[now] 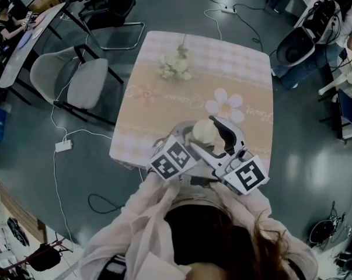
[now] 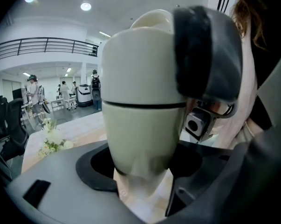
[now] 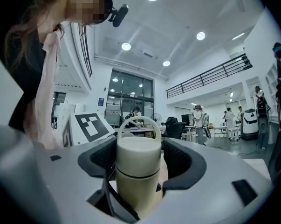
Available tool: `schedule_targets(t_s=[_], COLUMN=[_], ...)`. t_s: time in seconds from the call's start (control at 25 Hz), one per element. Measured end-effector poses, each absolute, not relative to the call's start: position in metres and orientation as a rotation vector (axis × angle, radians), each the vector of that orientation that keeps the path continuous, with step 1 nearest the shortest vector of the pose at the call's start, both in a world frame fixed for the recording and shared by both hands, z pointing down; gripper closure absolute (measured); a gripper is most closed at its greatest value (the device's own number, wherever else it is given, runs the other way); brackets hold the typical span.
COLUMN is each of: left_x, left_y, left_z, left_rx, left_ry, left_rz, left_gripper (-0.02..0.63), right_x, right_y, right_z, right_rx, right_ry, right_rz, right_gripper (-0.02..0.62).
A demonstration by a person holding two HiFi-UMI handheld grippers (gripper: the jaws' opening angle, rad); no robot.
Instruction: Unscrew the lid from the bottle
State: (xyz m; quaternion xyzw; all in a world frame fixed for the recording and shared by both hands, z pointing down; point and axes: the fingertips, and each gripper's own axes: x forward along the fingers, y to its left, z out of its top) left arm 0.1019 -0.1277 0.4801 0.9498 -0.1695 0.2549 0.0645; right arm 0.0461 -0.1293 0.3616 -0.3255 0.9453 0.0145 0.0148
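Bottle (image 2: 140, 125) is squeezed in your left gripper (image 2: 140, 169) to keep it steady, while your right gripper (image 3: 139, 164) sits open around the lid (image 3: 137, 148).

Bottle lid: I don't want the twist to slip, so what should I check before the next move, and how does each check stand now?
1. Lid fully seated on the bottle, seam thin: ok.
2. Left gripper jaws clamp the body below the seam: ok.
3. Right gripper jaws flank the lid: ok.
4. Right jaws pressing on the lid: cannot tell.
5. Handle loop clear above the right jaws: ok.
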Motion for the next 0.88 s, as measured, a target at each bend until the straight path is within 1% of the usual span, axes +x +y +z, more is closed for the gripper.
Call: schedule_targets(t_s=[0.2, 0.44, 0.72, 0.88], left_x=[0.104, 0.108, 0.11, 0.111], left_y=[-0.123, -0.115, -0.111, -0.104], left_z=[0.482, 0.48, 0.471, 0.469], left_rx=[2.861, 2.875, 2.918, 2.937], left_ry=[-0.49, -0.446, -0.322, -0.207], left_rz=[0.762, 0.756, 0.735, 0.742], left_gripper=[0.29, 0.29, 0.29, 0.29], right_x=[0.046, 0.047, 0.045, 0.043], right_y=[-0.127, -0.118, -0.114, -0.108], right_z=[0.36, 0.358, 0.355, 0.353], right_rx=[-1.024, -0.933, -0.708, -0.491], right_ry=[2.938, 2.971, 3.03, 3.054], right_rz=[0.049, 0.058, 0.048, 0.05], right_gripper=[0.287, 0.288, 0.287, 0.286])
